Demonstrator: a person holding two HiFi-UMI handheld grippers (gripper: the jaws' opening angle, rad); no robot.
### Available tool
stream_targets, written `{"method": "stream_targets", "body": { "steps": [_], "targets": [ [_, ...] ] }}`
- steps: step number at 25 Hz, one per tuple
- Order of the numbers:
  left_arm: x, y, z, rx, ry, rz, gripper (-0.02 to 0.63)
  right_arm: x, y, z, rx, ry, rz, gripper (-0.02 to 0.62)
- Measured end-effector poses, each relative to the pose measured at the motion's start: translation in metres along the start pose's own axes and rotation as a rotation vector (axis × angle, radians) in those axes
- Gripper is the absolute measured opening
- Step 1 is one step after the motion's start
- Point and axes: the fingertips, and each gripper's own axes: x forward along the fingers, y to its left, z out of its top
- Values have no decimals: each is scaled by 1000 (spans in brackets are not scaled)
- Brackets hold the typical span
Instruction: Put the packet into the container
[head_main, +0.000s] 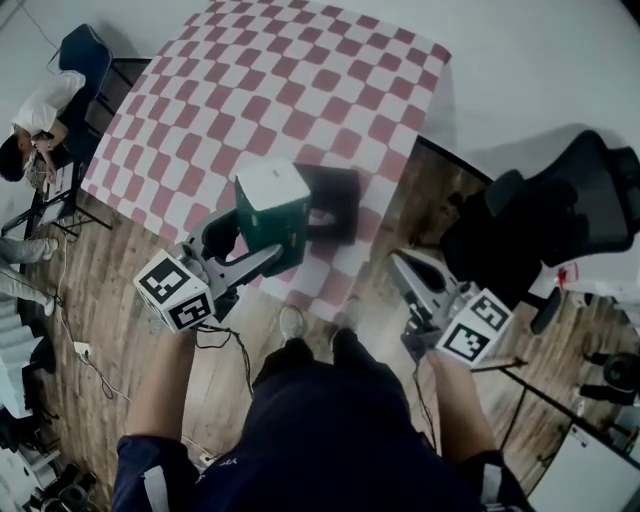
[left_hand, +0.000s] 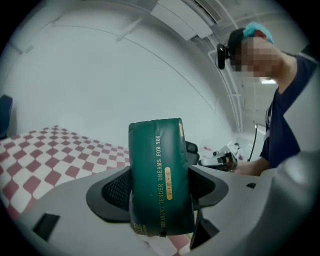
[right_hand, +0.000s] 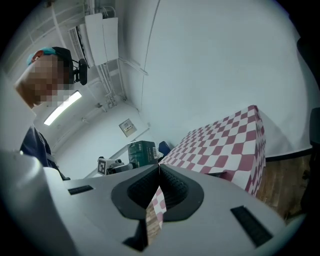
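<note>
My left gripper (head_main: 258, 252) is clamped on the packet (left_hand: 160, 170), a dark green pouch with a line of gold print running along its face. In the left gripper view it stands upright between the two jaws, which press on its sides. Its top rises well above them and its lower edge hangs below.

From the head view, the packet's white top end (head_main: 270, 184) faces up at me. It sits over the near part of the table (head_main: 250, 90), which is covered in a red and white checked cloth. The container (head_main: 338, 203), a black open box, stands on the cloth just to the right of the packet. The two look to be touching or nearly so, but from this steep angle I can't tell whether the packet is resting on the cloth or held above it.

My right gripper (right_hand: 159, 168) is empty. Its jaws are pressed together at the tips, and only the checked cloth shows through the slit lower down. In the head view it is held off the near right corner of the table, over the wooden floor (head_main: 110, 300), well apart from the container.

A black office chair (head_main: 560, 215) stands to the right. A person in a white top (head_main: 40, 110) sits at the far left.
</note>
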Motion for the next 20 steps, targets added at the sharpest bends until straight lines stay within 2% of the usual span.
{"method": "stream_targets", "body": {
  "steps": [4, 10, 15, 20],
  "targets": [
    [37, 10, -5, 220, 133, 3, 370, -4, -22, 0, 25, 6, -11, 17],
    [72, 29, -34, 469, 342, -7, 370, -13, -45, 1, 49, 8, -54, 17],
    [88, 38, -64, 715, 559, -33, 370, -14, -56, -6, 74, 15, -68, 17],
    [103, 39, -93, 880, 720, -94, 370, -11, -58, -13, 94, 22, -69, 17]
  ]
}}
